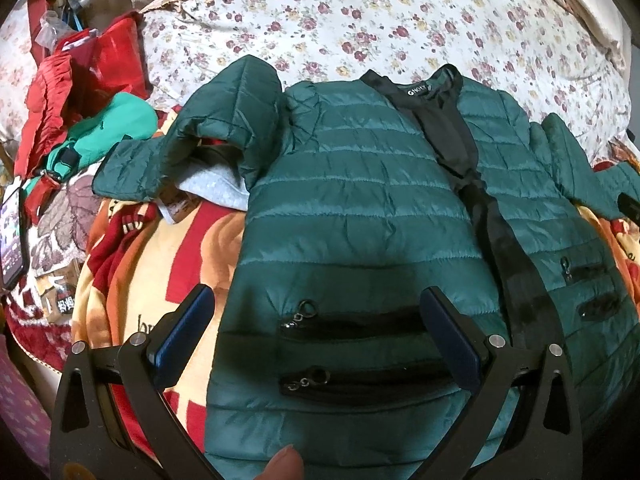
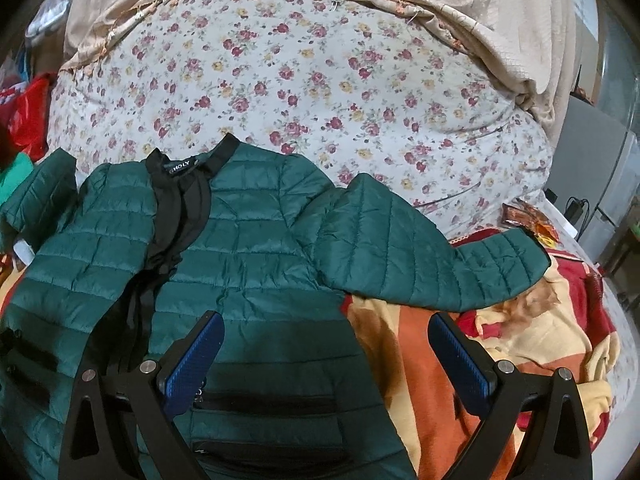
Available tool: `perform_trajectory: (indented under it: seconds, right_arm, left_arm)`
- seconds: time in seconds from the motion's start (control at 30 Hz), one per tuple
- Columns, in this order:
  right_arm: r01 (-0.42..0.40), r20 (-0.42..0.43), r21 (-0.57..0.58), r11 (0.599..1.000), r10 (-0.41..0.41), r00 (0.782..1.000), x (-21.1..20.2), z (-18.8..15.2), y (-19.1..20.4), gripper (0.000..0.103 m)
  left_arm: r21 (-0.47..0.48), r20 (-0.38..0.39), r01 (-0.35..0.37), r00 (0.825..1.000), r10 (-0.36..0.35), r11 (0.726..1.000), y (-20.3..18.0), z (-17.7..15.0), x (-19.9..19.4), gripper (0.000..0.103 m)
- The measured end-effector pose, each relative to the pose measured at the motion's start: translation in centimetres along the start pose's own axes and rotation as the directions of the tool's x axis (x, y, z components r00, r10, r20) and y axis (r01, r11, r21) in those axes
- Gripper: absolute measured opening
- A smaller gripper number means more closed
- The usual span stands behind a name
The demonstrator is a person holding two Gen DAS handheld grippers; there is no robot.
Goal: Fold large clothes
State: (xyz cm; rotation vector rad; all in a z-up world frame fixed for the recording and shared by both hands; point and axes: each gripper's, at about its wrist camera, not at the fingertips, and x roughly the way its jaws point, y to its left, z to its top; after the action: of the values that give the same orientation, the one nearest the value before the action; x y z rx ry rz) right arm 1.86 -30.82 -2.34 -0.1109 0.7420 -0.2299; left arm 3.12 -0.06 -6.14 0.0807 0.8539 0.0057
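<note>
In the left wrist view we see the jacket (image 1: 360,208) lying front-up on a blanket (image 1: 160,248), its collar toward a floral quilt (image 1: 360,12). The left gripper (image 1: 316,312) hangs over the jacket's lower front, fingers spread wide and holding nothing; two zipped pockets (image 1: 360,328) show between them. The hem is cut off by the frame and the gripper's body. One sleeve (image 1: 208,128) is bent over a grey cloth (image 1: 216,188) that it partly hides. The other sleeve runs off the right edge. A fingertip (image 1: 284,464) pokes in at the bottom; the rest of the hand is out of view. A phone (image 1: 12,240) sits at the left edge, its screen too blurred to read.

In the right wrist view the right gripper (image 2: 326,336) is also spread wide and empty, one finger over the jacket (image 2: 248,248), the other over the blanket (image 2: 440,360). The sleeve (image 2: 420,256) lies stretched out sideways. The collar label (image 2: 180,168) is hard to read. The jacket's far side is cut off at the left.
</note>
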Motion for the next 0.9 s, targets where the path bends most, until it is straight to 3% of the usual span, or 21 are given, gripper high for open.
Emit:
perform_trajectory:
  seconds: [0.9]
  right_arm:
    - [-0.016,-0.015,0.009,1.000,0.016,1.000,0.24,-0.17,0.26,0.101]
  left_arm:
    - [-0.006,0.002,-0.004,1.000,0.004,1.000,0.38,-0.07,0.47,0.103]
